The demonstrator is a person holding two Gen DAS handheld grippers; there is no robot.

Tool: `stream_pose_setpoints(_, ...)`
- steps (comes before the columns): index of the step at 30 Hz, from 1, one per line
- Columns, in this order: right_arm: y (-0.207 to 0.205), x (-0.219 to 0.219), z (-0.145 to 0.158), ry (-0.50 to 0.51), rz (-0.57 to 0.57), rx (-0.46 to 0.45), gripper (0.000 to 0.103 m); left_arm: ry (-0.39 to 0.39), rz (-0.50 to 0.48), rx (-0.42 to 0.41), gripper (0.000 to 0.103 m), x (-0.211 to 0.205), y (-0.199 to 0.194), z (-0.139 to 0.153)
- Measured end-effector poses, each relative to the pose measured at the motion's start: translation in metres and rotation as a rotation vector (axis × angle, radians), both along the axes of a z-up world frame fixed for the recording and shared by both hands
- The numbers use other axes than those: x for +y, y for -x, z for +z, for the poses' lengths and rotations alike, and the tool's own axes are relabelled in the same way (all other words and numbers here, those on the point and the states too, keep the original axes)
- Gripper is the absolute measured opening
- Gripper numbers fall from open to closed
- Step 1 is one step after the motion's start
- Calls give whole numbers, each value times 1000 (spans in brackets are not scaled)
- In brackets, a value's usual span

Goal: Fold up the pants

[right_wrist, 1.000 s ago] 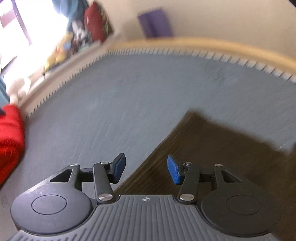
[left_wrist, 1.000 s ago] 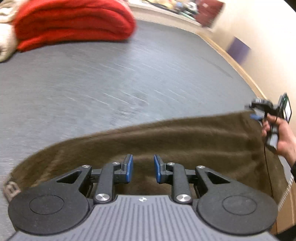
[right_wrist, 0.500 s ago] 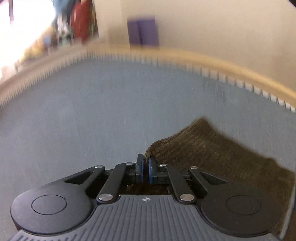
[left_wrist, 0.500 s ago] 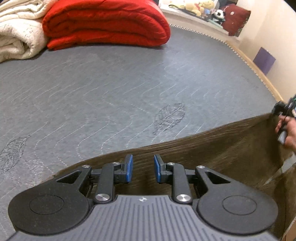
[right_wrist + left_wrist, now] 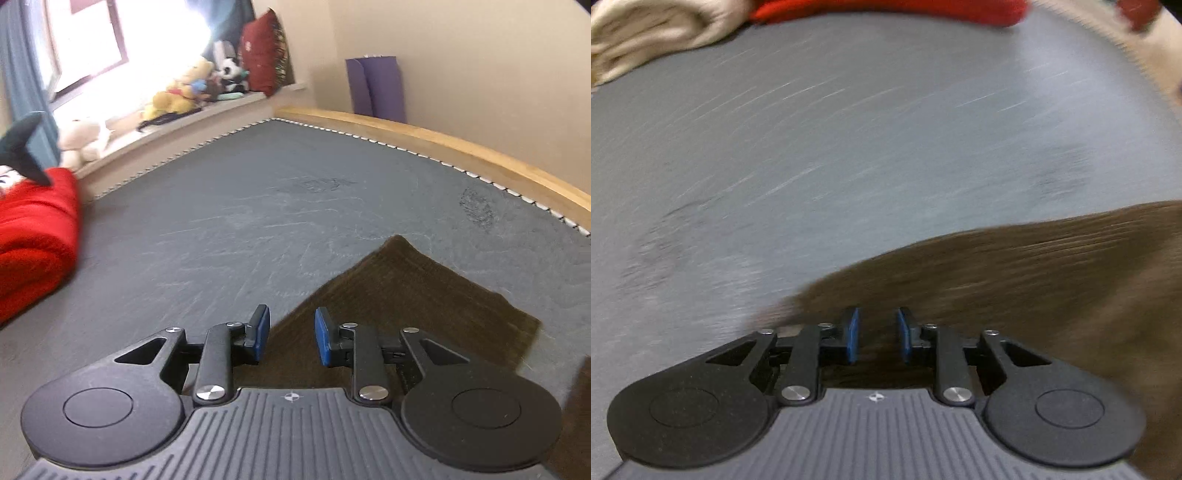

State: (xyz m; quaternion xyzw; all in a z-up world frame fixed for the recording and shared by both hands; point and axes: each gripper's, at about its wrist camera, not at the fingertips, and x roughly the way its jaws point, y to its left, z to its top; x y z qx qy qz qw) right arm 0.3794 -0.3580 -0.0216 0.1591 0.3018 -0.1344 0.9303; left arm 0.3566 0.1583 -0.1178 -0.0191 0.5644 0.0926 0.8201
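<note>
Left gripper (image 5: pixel 876 334) above brown pants (image 5: pixel 1034 280), pads parted with narrow gap, nothing pinched. Right gripper (image 5: pixel 290 338) parted wider, holding nothing, over pants' (image 5: pixel 406 295) edge. Pants lie flat on grey mattress (image 5: pixel 258 206). Beyond pants: red blanket (image 5: pixel 33 236) far left on mattress, stuffed toys (image 5: pixel 184 96) on window ledge behind it.

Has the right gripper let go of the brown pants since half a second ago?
Yes. The right gripper was clamped on the brown pants; now its fingers stand apart, and the pants lie flat on the grey mattress.
</note>
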Motion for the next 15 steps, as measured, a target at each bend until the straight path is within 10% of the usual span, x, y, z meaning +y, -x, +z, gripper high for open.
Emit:
stream_pose_setpoints(4, 62, 6, 40, -77, -57, -9, 29, 220, 168, -37, 4, 47, 9, 13)
stream_pose_setpoints(8, 130, 32, 73, -132, -29, -62, 40, 265, 193, -180, 43, 76, 27, 53)
stream_pose_setpoints(15, 193, 63, 76, -196, 72, -99, 43, 388, 290, -84, 55, 116, 44, 6)
